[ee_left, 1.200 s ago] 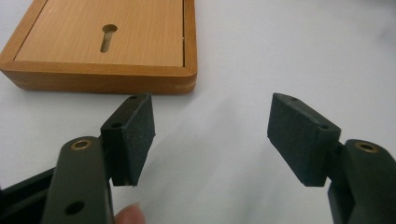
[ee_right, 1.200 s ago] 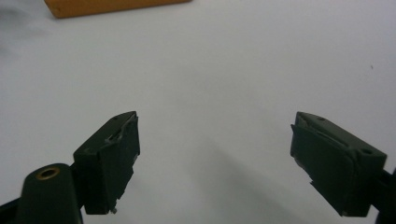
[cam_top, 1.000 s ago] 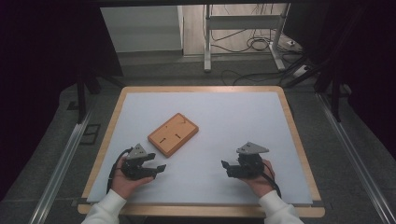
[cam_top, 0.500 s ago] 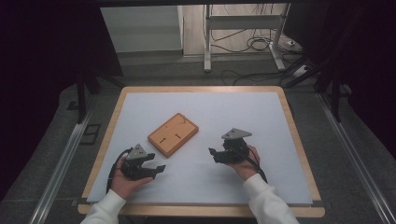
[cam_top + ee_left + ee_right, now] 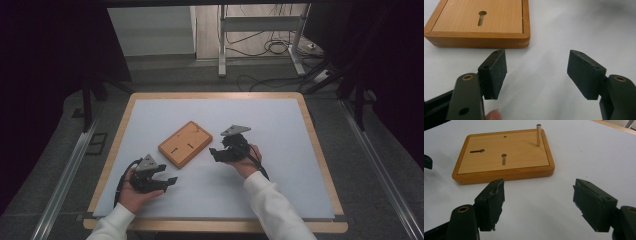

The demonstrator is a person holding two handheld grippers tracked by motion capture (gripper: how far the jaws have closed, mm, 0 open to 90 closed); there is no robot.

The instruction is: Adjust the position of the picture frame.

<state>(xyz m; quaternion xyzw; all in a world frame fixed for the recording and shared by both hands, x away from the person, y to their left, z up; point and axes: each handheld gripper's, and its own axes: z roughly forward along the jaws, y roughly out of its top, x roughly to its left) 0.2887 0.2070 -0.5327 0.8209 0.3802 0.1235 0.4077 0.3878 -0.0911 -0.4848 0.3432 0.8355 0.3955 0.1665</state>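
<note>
While the wooden board (image 5: 185, 143) lies mid-surface, the right hand-held gripper (image 5: 218, 153) nears its right edge, jaws spread but just been narrowing, nothing between them. Best approach low, clear of the pin (image 5: 538, 135). The left hand-held gripper (image 5: 167, 181) waits spread, empty.

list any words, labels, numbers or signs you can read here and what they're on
None: no readable text, label, brand or number stands on anything.
Wooden board: bare wood with two keyhole slots, a small hole and an upright metal pin; no marking.
White table mat: blank.
Left gripper and right gripper: plain black jaws, no lettering to be made out.
</note>
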